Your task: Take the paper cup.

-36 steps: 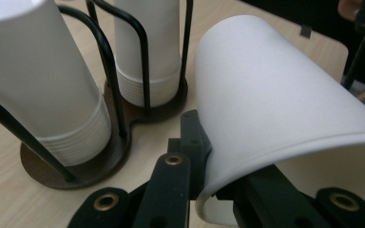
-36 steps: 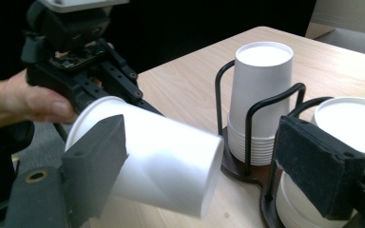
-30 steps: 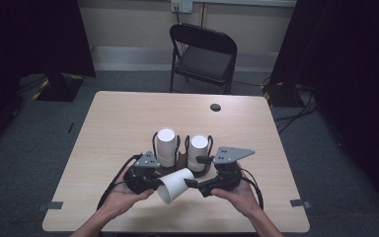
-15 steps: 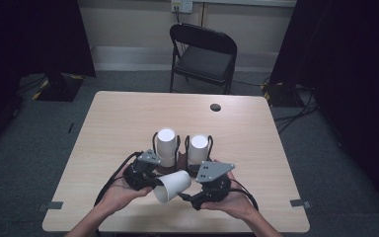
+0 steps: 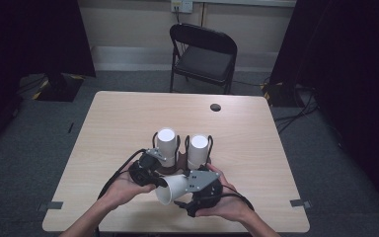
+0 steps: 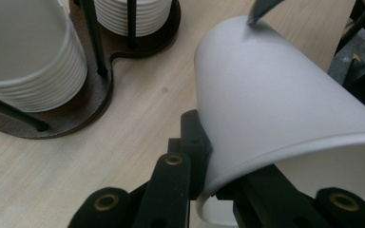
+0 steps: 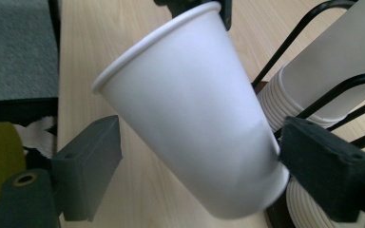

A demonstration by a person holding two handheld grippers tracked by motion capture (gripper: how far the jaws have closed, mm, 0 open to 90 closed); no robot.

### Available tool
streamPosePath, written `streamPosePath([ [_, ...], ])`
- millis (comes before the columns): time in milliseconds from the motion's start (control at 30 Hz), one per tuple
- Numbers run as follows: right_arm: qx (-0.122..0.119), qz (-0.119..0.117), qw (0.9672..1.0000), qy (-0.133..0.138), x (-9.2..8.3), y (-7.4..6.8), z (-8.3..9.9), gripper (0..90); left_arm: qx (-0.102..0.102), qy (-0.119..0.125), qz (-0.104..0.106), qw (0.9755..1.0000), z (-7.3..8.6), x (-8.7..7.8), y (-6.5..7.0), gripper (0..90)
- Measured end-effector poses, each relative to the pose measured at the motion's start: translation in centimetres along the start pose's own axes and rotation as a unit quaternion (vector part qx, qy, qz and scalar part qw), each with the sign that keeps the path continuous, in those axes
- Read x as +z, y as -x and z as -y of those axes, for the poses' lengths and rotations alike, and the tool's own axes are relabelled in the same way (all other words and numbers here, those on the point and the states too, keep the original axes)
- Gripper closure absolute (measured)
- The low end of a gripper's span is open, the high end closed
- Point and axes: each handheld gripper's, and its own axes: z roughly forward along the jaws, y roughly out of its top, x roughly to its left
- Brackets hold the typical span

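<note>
Noted single paper cup [image 5: 171,188] tipped on its side, mouth toward the person, held clear of the table [image 5: 128,118] near its front edge, just in front of the cup holder [image 5: 177,165].

Saw left gripper [image 5: 159,180] clamped on the cup's rim, one jaw inside the mouth and one outside, per left gripper view [image 6: 204,156]. Saw right gripper [image 7: 195,171] spread wide around the cup body [image 7: 195,109]: one pad well off the wall, the other at or against the base; contact there too close to call.

Judged step in hand as a hand-over of the cup from rim pinch to body grip.

To do it well:
- Centre right jaws across the lower body, equal gap both sides, before closing.
- Close slowly and stop at first firm contact; thin paper wall, likely to dent or go oval.
- Release the rim pinch only after a secure body grip.
- Keep the base away from the holder's black posts [image 7: 285,47] and the two stacks [image 5: 167,140] just behind.
</note>
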Motion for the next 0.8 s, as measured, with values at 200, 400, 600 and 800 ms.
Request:
streamPosePath([
  [200, -0.012, 0.004, 0.9998, -0.012, 0.9, -0.5, -0.1, 9.4, -0.008, -0.001, 0.026, 0.9996, -0.2, 0.1, -0.1, 87.0],
  [400, -0.022, 0.008, 0.9995, -0.019, 1.6, -0.8, -0.3, 12.6, -0.018, 0.003, 0.027, 0.9995, -0.5, 0.5, 0.1, 87.0],
  [600, -0.032, 0.029, 0.999, -0.01, 1.4, -1.1, -0.4, 14.4, -0.038, 0.018, 0.047, 0.998, -0.5, 1.0, -0.2, 87.0],
  [800, -0.039, 0.02, 0.999, -0.001, 1.8, -1.6, -0.5, 17.8, -0.039, 0.005, 0.049, 0.998, -1.0, 1.9, 0.3, 87.7],
])
